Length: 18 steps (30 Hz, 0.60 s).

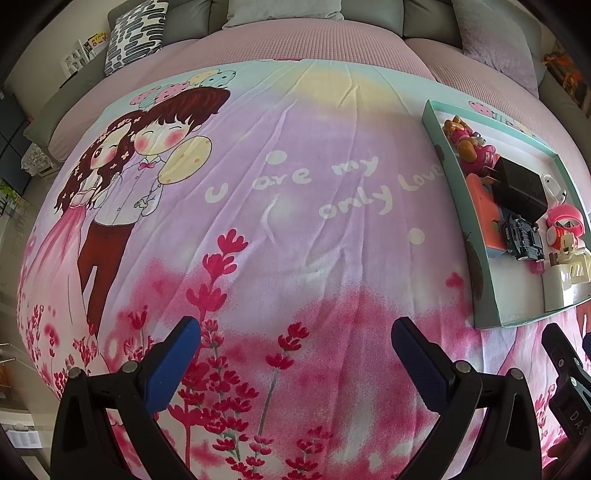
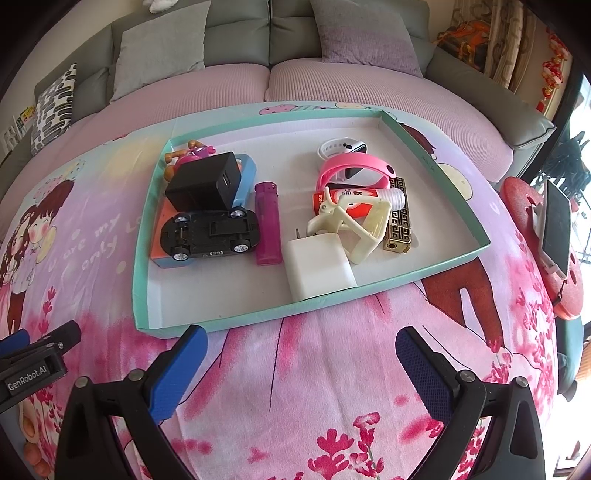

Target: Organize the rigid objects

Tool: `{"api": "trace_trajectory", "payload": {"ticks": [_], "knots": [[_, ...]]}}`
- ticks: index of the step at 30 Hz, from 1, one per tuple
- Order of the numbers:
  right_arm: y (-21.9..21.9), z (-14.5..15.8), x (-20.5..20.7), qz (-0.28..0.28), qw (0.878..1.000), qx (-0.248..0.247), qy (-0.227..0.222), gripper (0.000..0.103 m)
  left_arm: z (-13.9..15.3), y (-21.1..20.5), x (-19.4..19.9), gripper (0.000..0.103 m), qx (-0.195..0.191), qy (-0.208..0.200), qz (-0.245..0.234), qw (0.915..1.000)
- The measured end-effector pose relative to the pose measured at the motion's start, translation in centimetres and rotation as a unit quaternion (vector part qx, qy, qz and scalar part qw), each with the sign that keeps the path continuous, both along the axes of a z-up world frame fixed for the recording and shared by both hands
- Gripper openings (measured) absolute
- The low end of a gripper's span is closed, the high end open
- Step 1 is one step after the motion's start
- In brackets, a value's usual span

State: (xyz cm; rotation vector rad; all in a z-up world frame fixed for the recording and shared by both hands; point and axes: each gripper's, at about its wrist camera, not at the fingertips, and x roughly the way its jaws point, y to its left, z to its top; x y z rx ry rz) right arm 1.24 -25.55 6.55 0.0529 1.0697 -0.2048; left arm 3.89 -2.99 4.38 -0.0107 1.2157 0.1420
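Both of my tools hang over the bed with nothing between their textured blue pads: my left hand-held gripper [image 1: 295, 354] has its jaws spread wide above the flowered near part of the blanket [image 1: 258, 229], and my right hand-held gripper [image 2: 301, 363] is just as wide apart, close to the near wall of the tray [image 2: 258, 317]. That tray is a shallow teal cardboard box lid with a pale floor, lying toward the right side of the bed on the soft, creased, cartoon-printed fleece. Inside, at its left end, a matte black charger block [image 2: 203, 182] sits on an orange and blue box [image 2: 162, 251], with a black toy car [image 2: 210, 236] lying upside down, wheels up, against it and a pink figurine [image 2: 190, 155] behind. A translucent magenta lighter [image 2: 266, 225] lies beside the car. To the right are a smooth white charger cube [image 2: 319, 273], a cream plastic clip [image 2: 354, 225], a red tube [image 2: 351, 201], a brass patterned lighter [image 2: 397, 225], a pink wristband [image 2: 354, 170] and a white one [image 2: 338, 147]. The tray's near left floor is bare, and the wide left half of the blanket lies open. Grey and lilac cushions [image 2: 362, 35] line the far edge.
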Motion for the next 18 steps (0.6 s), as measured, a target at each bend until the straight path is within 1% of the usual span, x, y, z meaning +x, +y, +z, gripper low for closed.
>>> {"api": "trace_trajectory", "payload": {"ticks": [6, 18], "knots": [[0.0, 0.0, 0.0, 0.0, 1.0, 0.0, 0.0, 0.103, 0.3, 0.0, -0.1, 0.103, -0.004, -0.005, 0.0, 1.0], [-0.1, -0.1, 0.0, 0.0, 1.0, 0.0, 0.001, 0.103, 1.3, -0.6, -0.5, 0.103, 0.004, -0.024, -0.006, 0.9997]]}}
